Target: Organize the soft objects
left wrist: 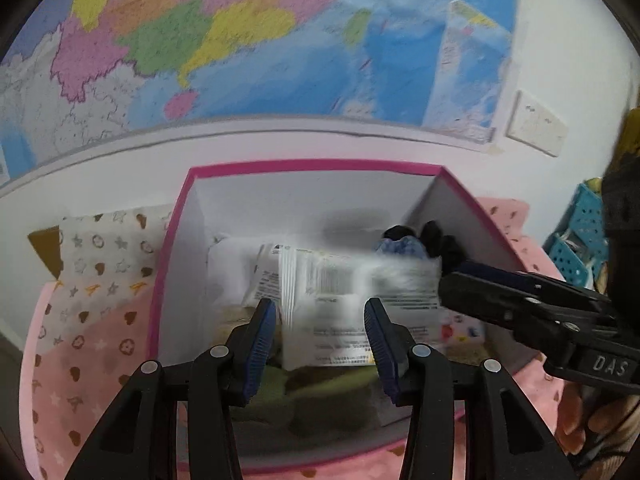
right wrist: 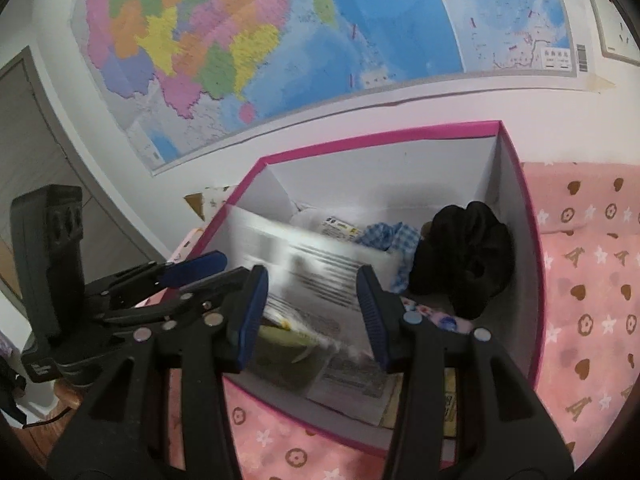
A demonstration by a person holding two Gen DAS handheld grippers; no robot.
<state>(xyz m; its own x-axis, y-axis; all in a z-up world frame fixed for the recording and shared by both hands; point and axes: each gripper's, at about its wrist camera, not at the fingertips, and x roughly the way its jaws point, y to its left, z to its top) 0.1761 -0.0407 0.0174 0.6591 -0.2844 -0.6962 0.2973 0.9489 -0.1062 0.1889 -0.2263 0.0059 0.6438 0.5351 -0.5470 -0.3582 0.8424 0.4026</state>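
Note:
A pink-rimmed white box (left wrist: 176, 240) (right wrist: 516, 184) stands on a pink patterned cloth. Inside lie a blurred white printed packet (left wrist: 344, 284) (right wrist: 316, 272), a black scrunchie (right wrist: 468, 256) (left wrist: 436, 240), a blue checked cloth (right wrist: 384, 236) (left wrist: 396, 246) and green-yellow soft items (left wrist: 320, 392) (right wrist: 288, 348). My left gripper (left wrist: 320, 336) is open over the box's near edge, empty. My right gripper (right wrist: 312, 308) is open over the box, the blurred packet between and beyond its fingers, no grip visible. The right gripper also reaches in from the right in the left wrist view (left wrist: 520, 296).
A coloured wall map (left wrist: 240, 40) (right wrist: 280, 40) hangs behind the box. The pink patterned cloth (right wrist: 584, 280) (left wrist: 80, 360) covers the surface. A blue perforated basket (left wrist: 580, 240) stands at the right. A wall socket plate (left wrist: 536, 124) is on the wall.

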